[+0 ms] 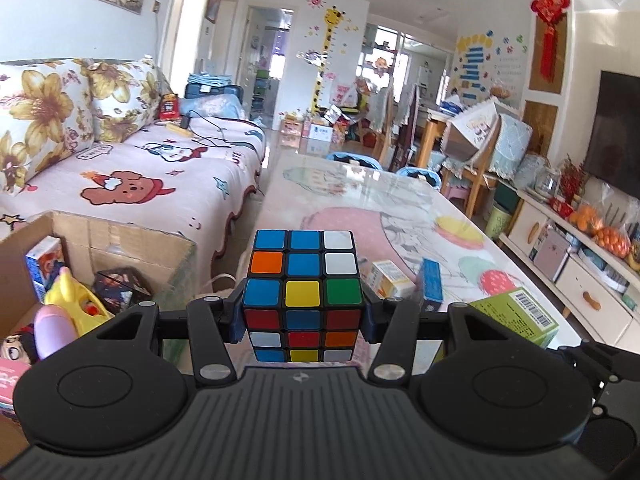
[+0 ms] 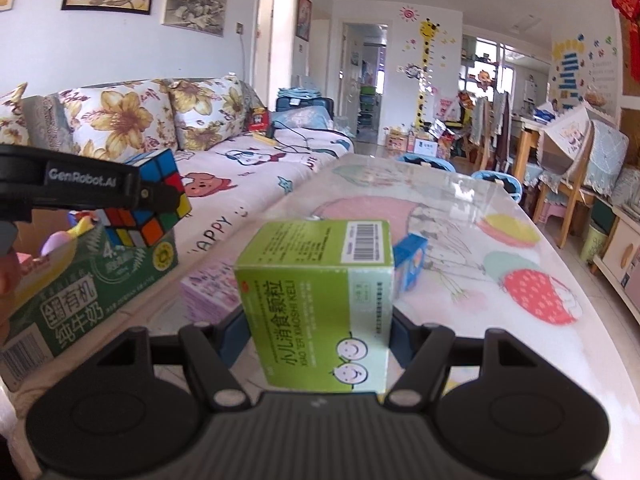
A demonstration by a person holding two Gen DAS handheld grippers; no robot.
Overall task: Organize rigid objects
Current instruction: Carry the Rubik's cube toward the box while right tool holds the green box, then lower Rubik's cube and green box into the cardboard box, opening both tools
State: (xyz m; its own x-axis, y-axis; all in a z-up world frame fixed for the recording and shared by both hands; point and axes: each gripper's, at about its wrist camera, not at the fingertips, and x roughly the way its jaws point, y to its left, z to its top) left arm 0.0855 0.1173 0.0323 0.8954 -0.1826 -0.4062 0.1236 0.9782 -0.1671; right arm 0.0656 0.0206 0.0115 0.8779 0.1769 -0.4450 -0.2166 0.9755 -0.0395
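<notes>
My left gripper is shut on a colourful puzzle cube, held above the table near the cardboard box. Seen from the right wrist, the same cube hangs at the left in the left gripper, over a green milk carton. My right gripper is shut on a green medicine box, lifted off the table. The green box also shows at the right of the left wrist view. A blue box and a small white and yellow box stay on the table.
The cardboard box at the left holds toys: a yellow one, a dark patterned cube and a small carton. A pink packet lies by the table's near edge. A sofa runs along the left; a TV cabinet stands right.
</notes>
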